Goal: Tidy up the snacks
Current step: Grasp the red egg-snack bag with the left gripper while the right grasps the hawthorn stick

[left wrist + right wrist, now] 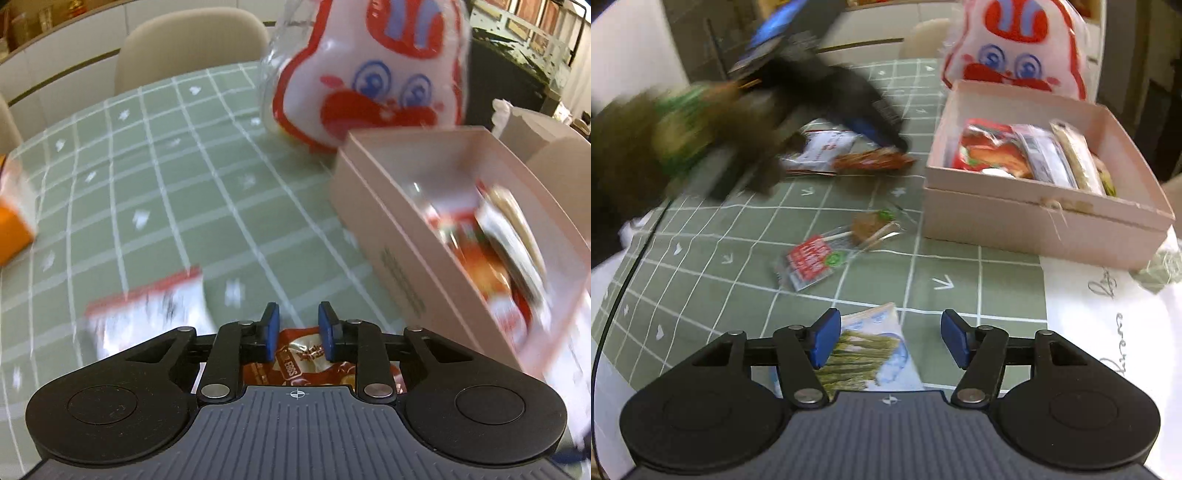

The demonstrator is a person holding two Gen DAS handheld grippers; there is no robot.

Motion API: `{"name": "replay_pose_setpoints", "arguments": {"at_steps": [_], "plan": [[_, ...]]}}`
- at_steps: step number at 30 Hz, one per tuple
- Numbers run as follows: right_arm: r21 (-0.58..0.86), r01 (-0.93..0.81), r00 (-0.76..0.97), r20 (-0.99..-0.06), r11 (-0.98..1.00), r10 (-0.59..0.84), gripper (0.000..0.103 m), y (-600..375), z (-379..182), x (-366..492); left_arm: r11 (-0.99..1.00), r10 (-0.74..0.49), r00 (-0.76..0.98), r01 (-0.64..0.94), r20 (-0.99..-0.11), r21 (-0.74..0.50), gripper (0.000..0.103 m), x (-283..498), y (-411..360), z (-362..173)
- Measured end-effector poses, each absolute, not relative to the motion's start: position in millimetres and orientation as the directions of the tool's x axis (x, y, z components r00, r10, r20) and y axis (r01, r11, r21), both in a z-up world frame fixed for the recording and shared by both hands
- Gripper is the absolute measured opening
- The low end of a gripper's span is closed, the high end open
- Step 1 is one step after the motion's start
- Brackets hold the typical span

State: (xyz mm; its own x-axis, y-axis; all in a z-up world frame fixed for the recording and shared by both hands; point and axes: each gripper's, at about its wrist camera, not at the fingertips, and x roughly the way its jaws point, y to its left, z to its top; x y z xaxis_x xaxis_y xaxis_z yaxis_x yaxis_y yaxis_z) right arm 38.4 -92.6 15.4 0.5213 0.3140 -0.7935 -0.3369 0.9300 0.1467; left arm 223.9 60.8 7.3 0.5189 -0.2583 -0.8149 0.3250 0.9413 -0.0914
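Between the left gripper's point(298, 326) narrowly parted fingers lies a red-brown egg snack packet point(314, 360); whether they pinch it is unclear. Its long axis runs left-right on the table point(155, 155). Wider apart, the right gripper's point(888, 338) fingers straddle a green-printed packet point(866, 356) pointing away. Far right stands the pink box point(1045, 221).

**Blurred, hidden and cut-off parts**

Left claw point(886, 138) and the hand behind it smear into dark motion blur. The egg snack packet point(308, 360) is half hidden by the claw body — an orange box point(13, 225) is cut by the frame edge.
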Motion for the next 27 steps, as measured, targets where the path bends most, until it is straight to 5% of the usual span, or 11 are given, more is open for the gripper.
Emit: {"name": "replay_pose_setpoints", "arguments": {"at_steps": [9, 11, 15, 19, 22, 27], "plan": [[0.186, -0.354, 0.502, -0.789, 0.916, 0.354, 0.061, -41, 12, 72, 0.965, -0.259, 0.492, 0.166, -0.831, -0.202, 0.027, 148, 114, 10], [0.199, -0.314, 0.501, -0.795, 0.928, 0.340, 0.075, -29, 8, 85, 0.968, -0.250, 0.502, 0.099, -0.828, -0.232, 0.027, 141, 130, 15], [0.208, -0.278, 0.507, -0.798, 0.938, 0.327, 0.075, -24, 7, 103, 0.973, -0.211, 0.506, 0.030, -0.836, -0.227, 0.027, 124, 149, 16], [0.164, -0.341, 0.485, -0.813, 0.926, 0.322, 0.031, -43, 8, 102, 0.971, -0.215, 0.510, 0.017, -0.833, -0.240, 0.027, 111, 151, 19], [0.160, -0.375, 0.462, -0.822, 0.913, 0.334, 0.021, -67, 10, 99, 0.961, -0.236, 0.548, 0.010, -0.803, -0.275, 0.027, 98, 144, 27], [0.122, -0.438, 0.447, -0.830, 0.890, 0.334, 0.021, -94, 11, 86, 0.967, -0.231, 0.579, 0.046, -0.782, -0.251, 0.027, 76, 108, 36]]}}
